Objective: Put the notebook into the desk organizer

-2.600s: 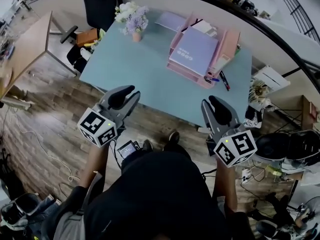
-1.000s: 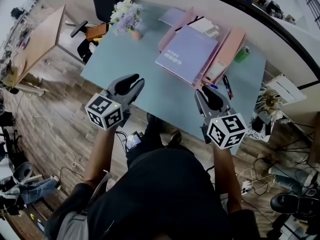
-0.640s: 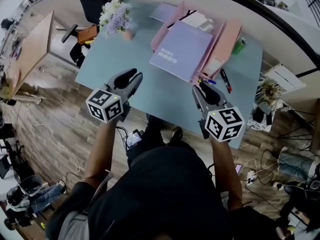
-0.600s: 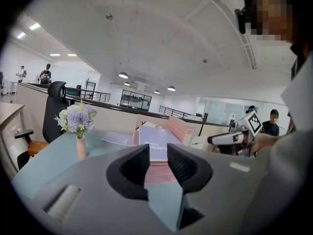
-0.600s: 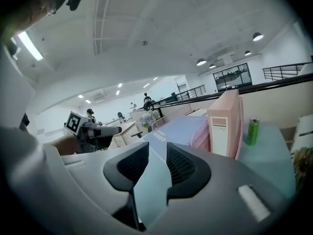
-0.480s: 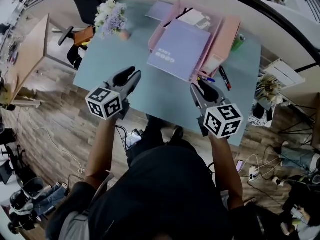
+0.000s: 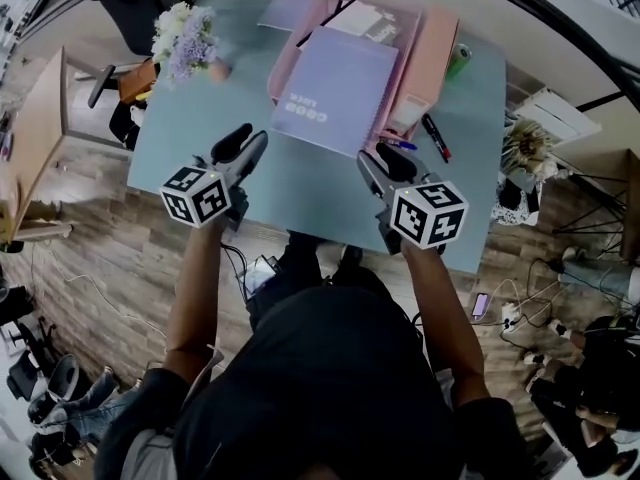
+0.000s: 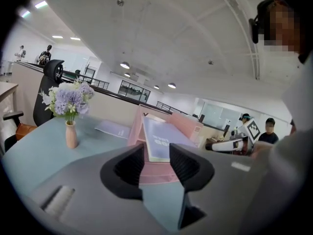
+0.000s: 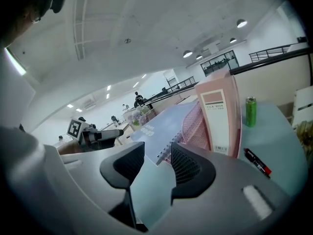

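Two hazards. Opening jaws on left gripper (image 7: 243, 142) and right gripper (image 7: 384, 161), nothing between, hovering short of desk organizer (image 7: 441, 52). Noting notebook (image 7: 328, 90) lying slanted atop organizer, overhanging near rim. Risking sliding it off through one-sided pinching; risking snagging marker (image 7: 432, 138) beside organizer.

Bright, even light fell from ceiling lamps (image 8: 125, 65) overhead — shadows on the tabletop (image 7: 310, 183) were faint and soft. All views bowed strongly toward the edges; both gripper views had dark rounded corners, and the head view looked slightly smeared.
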The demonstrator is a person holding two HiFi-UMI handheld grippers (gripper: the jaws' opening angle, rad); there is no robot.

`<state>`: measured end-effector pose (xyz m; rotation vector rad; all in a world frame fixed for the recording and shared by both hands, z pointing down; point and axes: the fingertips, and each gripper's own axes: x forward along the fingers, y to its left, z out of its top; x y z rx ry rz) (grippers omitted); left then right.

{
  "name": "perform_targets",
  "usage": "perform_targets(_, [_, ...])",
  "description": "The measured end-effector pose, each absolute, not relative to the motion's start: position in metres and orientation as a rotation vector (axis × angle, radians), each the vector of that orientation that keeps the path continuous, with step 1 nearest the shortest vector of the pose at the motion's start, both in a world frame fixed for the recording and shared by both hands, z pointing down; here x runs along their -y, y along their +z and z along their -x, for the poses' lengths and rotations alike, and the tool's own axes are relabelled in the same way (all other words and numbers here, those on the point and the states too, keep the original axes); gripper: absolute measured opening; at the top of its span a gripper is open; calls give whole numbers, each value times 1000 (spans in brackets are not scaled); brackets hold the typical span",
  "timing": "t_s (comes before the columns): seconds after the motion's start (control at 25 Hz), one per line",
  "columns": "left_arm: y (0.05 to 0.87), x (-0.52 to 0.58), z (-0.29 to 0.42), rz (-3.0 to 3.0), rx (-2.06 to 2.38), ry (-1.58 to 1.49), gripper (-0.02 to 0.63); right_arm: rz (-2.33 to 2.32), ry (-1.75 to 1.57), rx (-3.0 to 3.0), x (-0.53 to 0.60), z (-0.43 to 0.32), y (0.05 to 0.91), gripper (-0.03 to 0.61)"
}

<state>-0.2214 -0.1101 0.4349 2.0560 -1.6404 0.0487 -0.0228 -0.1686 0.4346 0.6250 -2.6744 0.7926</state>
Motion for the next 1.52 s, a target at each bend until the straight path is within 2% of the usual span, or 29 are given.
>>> perform_targets(0.2, [449, 126, 223, -2032, 1587, 12, 203, -642, 905, 2646, 179, 28, 449, 181])
perform_targets(0.48, [464, 145, 224, -1992, 1544, -44, 283, -653, 1076, 2609, 188, 32, 465, 222])
perform_targets(0.88, [480, 161, 221, -1969, 1468, -80, 298, -625, 1242, 2570, 193, 43, 479, 224])
perform_targets(1.16, [487, 160, 220, -1959, 1443, -84, 283, -623, 1287, 2546, 192, 49, 484, 218])
perform_targets(1.24, [486, 161, 216, -1970, 1424, -81, 248, -602, 1299, 2541, 189, 51, 483, 173])
perform_targets(1.28, [485, 161, 213, -1975, 1419, -80, 218, -592, 1301, 2541, 188, 53, 481, 125])
perform_targets(1.32, [484, 161, 212, -1978, 1420, -78, 179, -587, 1300, 2540, 187, 54, 480, 118])
perform_targets(1.52, [481, 158, 212, -1968, 1439, -56, 163, -601, 1301, 2532, 186, 54, 475, 101])
